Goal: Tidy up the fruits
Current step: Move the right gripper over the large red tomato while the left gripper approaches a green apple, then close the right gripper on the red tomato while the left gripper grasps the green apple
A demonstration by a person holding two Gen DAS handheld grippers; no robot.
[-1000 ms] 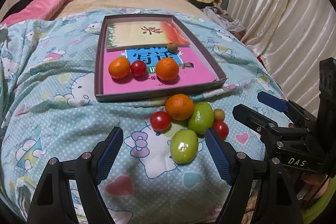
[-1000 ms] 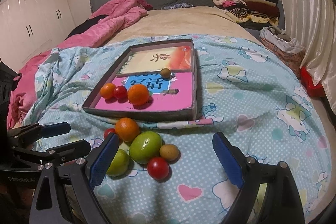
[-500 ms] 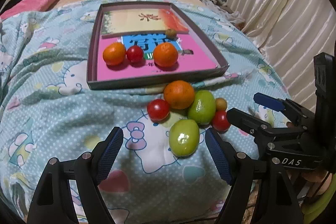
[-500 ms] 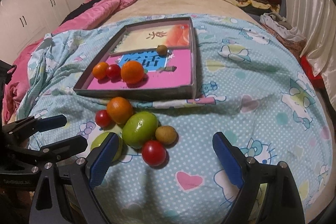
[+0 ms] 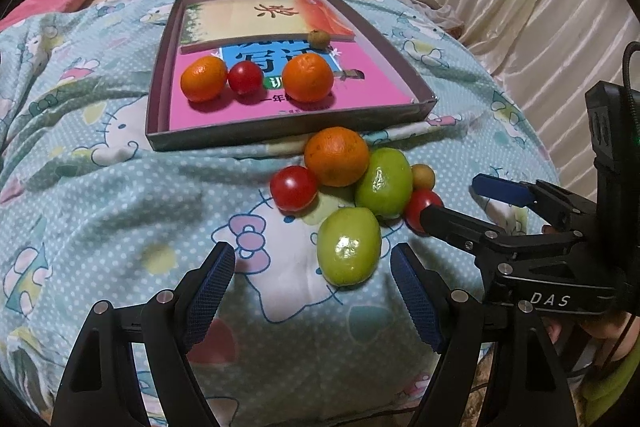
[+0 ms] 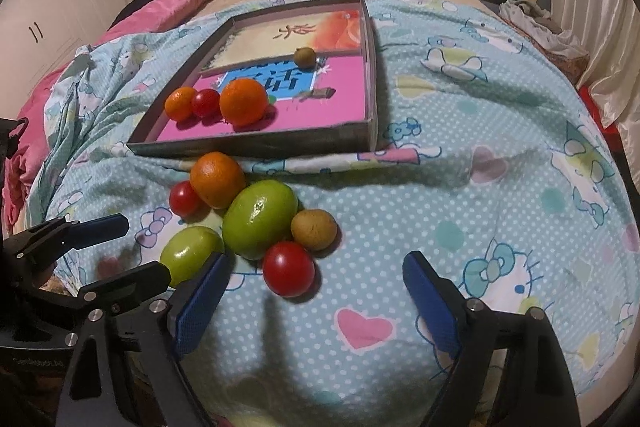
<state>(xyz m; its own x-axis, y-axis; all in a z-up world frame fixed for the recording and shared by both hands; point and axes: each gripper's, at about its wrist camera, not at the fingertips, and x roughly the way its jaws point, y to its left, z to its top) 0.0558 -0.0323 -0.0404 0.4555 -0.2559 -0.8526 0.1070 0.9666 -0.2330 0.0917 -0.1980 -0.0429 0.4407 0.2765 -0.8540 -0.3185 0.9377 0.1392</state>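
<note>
Six loose fruits huddle touching on the bedspread [image 6: 460, 195] below the tray [image 6: 372, 75], so as our right gripper [image 6: 316, 303], empty jaws closing, nears the red tomato [image 6: 289, 274] and our left gripper [image 5: 312, 291] stays spread, a nudge could scatter them.

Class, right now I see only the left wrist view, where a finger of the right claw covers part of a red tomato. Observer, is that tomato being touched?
Observer: No. In the right wrist view the red tomato lies whole between the fingertips of the right claw. Its jaws are closing, but the pads are not on it.
Operator: And the small brown fruit behind the big green one?
Observer: The brown fruit shows fully there, touching the larger green fruit.
Operator: Anything to the left of the bed?
Observer: White cupboard doors stand there.
</note>
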